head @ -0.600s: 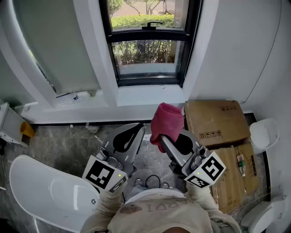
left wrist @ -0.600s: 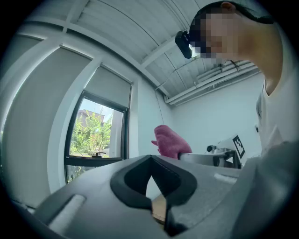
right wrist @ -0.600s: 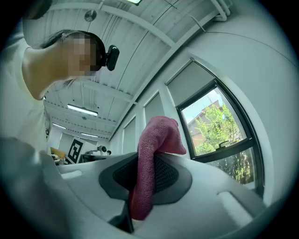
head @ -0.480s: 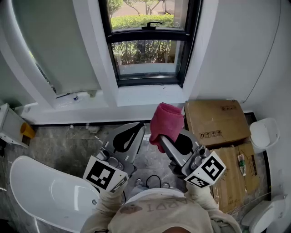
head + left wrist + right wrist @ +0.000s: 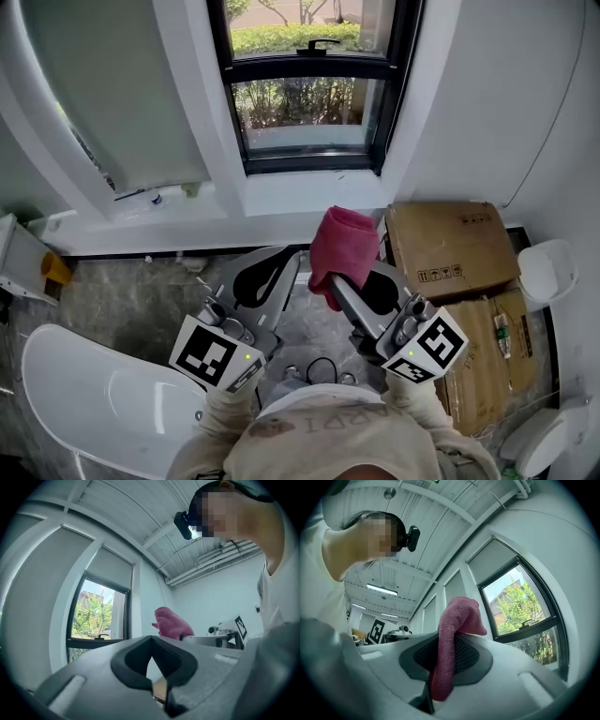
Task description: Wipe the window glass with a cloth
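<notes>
The cloth point(image 5: 342, 246) is deep pink. The left gripper point(image 5: 287, 259) and the right gripper point(image 5: 334, 281) are pale grey, black on their inner faces, and each carries a cube point(image 5: 217, 361) patterned with black-and-white squares. The window frame point(image 5: 314, 67) is black, set in white walls point(image 5: 469, 112). The boxes point(image 5: 450, 248) are brown, the floor point(image 5: 131, 300) is grey and veined, and the bathtub point(image 5: 94, 394) is white.

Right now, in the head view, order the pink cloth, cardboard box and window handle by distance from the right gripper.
1. Pink cloth, in the right gripper's jaws.
2. Cardboard box, floor, to its right.
3. Window handle, far ahead, up top.
</notes>
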`<action>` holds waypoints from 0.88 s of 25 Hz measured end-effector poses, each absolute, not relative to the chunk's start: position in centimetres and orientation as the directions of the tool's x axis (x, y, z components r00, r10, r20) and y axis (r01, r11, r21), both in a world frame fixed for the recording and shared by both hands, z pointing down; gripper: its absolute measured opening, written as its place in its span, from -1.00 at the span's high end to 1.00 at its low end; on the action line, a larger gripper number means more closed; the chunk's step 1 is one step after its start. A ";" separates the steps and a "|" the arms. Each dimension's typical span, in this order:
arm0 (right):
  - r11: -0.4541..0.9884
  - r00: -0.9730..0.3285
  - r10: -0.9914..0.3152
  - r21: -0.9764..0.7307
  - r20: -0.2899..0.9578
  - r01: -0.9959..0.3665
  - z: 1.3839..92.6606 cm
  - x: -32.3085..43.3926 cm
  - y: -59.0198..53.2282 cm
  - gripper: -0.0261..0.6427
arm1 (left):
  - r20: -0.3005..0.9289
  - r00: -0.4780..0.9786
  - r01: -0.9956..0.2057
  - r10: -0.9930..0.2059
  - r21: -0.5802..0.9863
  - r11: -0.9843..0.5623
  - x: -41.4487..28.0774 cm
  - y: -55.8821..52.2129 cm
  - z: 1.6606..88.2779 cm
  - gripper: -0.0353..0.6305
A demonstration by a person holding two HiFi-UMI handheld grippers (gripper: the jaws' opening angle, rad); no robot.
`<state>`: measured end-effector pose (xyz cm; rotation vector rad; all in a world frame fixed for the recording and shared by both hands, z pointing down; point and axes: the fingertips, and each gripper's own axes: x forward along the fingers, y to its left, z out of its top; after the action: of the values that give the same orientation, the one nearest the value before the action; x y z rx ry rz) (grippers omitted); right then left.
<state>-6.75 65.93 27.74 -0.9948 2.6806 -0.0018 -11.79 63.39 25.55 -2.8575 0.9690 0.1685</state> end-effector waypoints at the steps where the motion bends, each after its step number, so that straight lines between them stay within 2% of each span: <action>1: 0.761 -0.721 -0.641 -0.100 -0.262 -0.641 27.7 -7.3 65.6 0.69 | -0.144 0.788 -0.612 -0.598 -0.079 -0.787 -12.4 63.1 25.6 0.89; 5: 0.754 -0.707 -0.649 -0.116 -0.281 -0.646 27.5 -9.6 64.2 0.69 | -0.155 0.796 -0.600 -0.584 -0.089 -0.795 -15.2 61.7 25.7 0.89; 10: 0.712 -0.677 -0.695 -0.107 -0.242 -0.694 27.9 -11.8 62.1 0.69 | -0.142 0.813 -0.579 -0.565 -0.089 -0.811 -17.4 59.4 26.4 0.89; 16: 0.688 -0.654 -0.721 -0.125 -0.228 -0.715 28.2 -11.3 58.8 0.69 | -0.156 0.825 -0.557 -0.543 -0.068 -0.828 -17.1 56.5 26.6 0.89; 22: 0.718 -0.678 -0.690 -0.125 -0.254 -0.685 28.4 -9.8 53.0 0.69 | -0.174 0.815 -0.569 -0.552 -0.067 -0.819 -15.4 51.0 26.2 0.89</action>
<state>-9.85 53.02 28.39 -1.0828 2.6424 -0.0280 -15.42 51.00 26.23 -2.8821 0.8938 0.2226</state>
